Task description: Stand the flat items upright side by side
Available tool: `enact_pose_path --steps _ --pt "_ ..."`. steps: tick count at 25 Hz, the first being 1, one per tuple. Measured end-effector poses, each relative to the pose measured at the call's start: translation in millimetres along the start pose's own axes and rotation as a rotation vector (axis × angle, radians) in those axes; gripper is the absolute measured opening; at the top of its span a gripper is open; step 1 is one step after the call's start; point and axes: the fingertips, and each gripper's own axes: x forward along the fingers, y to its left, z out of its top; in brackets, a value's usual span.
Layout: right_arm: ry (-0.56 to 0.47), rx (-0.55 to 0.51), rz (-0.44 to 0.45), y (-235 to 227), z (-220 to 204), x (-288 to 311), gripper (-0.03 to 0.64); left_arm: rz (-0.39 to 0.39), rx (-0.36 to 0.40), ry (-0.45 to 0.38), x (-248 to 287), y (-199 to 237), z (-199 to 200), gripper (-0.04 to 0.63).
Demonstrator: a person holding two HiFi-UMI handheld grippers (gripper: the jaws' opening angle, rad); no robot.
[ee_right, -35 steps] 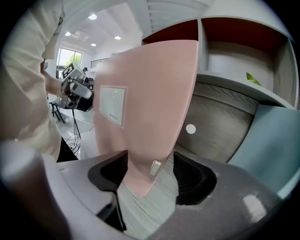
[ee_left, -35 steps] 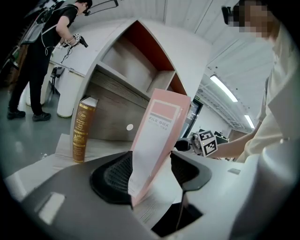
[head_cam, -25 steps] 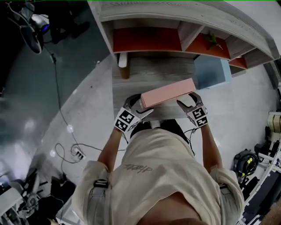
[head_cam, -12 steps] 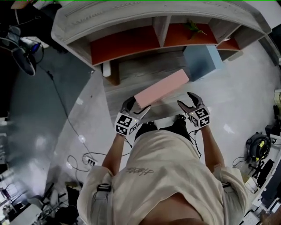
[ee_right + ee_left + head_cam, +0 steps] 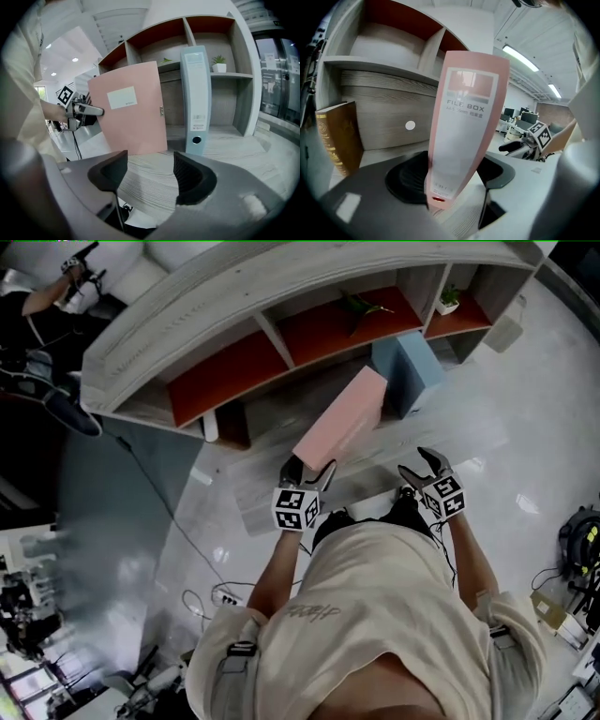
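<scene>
Left gripper view shows your left gripper (image 5: 450,180) pinching the lower spine of the pink file box (image 5: 464,108). The box is plain pink with a white spine label printed FILE BOX. It stands upright over the wooden shelf board (image 5: 234,145), with the pale blue binder (image 5: 196,98) just beside it at 3 o'clock. Your right gripper (image 5: 150,176) is spread and empty, with the box at its 11 o'clock.
</scene>
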Motion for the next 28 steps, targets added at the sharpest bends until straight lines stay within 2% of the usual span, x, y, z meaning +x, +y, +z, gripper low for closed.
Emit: enact_pose_path --steps 6,12,15,18,21,25,28 --pt "-0.044 -0.007 -0.035 -49 4 -15 0.291 0.114 -0.054 0.011 32 -13 13 0.341" --pt "-0.081 0.032 -0.012 -76 -5 -27 0.290 0.213 -0.085 0.015 58 -22 22 0.339" --pt "-0.101 0.025 0.017 -91 -3 -35 0.290 0.258 -0.098 -0.006 76 -30 31 0.341" --pt "-0.090 -0.020 0.055 -108 -8 -40 0.290 0.340 -0.128 -0.036 85 -36 35 0.340" --pt "-0.105 -0.033 0.050 -129 -11 -48 0.284 0.407 -0.157 -0.067 96 -39 41 0.341" --pt "-0.087 -0.024 0.101 -143 -20 -48 0.279 0.461 -0.205 -0.065 113 -48 46 0.343" --pt "-0.075 -0.035 0.152 -143 -24 -42 0.278 0.451 -0.214 -0.050 127 -60 52 0.327"
